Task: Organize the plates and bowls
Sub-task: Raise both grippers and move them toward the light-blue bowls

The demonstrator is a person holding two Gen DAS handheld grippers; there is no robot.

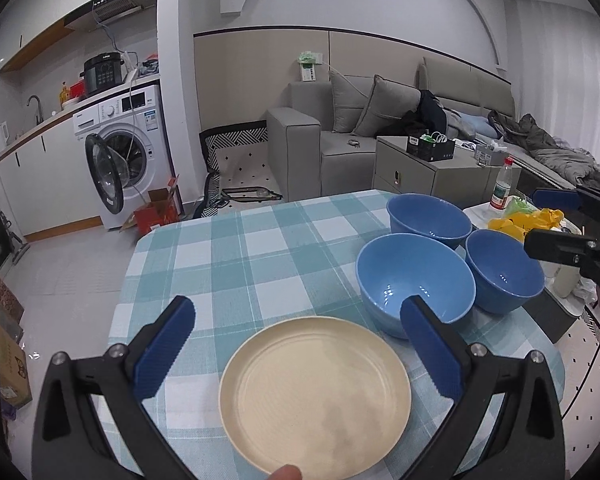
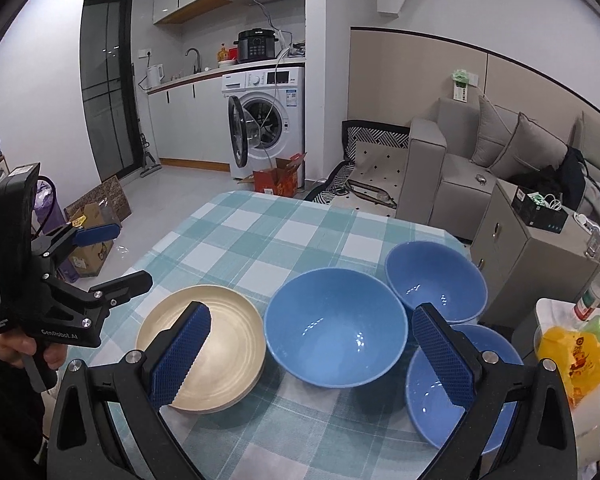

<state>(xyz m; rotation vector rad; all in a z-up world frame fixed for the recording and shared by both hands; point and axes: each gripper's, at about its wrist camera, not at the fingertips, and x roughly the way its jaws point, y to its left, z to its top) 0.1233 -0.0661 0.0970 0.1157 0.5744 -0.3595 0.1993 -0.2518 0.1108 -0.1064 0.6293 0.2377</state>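
Three blue bowls (image 2: 335, 326) crowd the right table edge beside cream plates (image 2: 220, 344). Both claws released, empty: left gripper (image 1: 296, 354) over plates, right gripper (image 2: 314, 356) above bowls. Risk: clipping rims, knocking near bowl (image 2: 460, 392) off.

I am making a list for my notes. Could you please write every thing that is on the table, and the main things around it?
bowls: three, blue, clustered on the table's right part
plate stack: one, cream, left of the bowls
tablecloth: one, teal and white check, covers the table
washing machine: one, white, door open, beyond the table
sofa: one, grey, back right
left gripper: blue fingers, open above the plate stack
right gripper: blue fingers, open above the bowls
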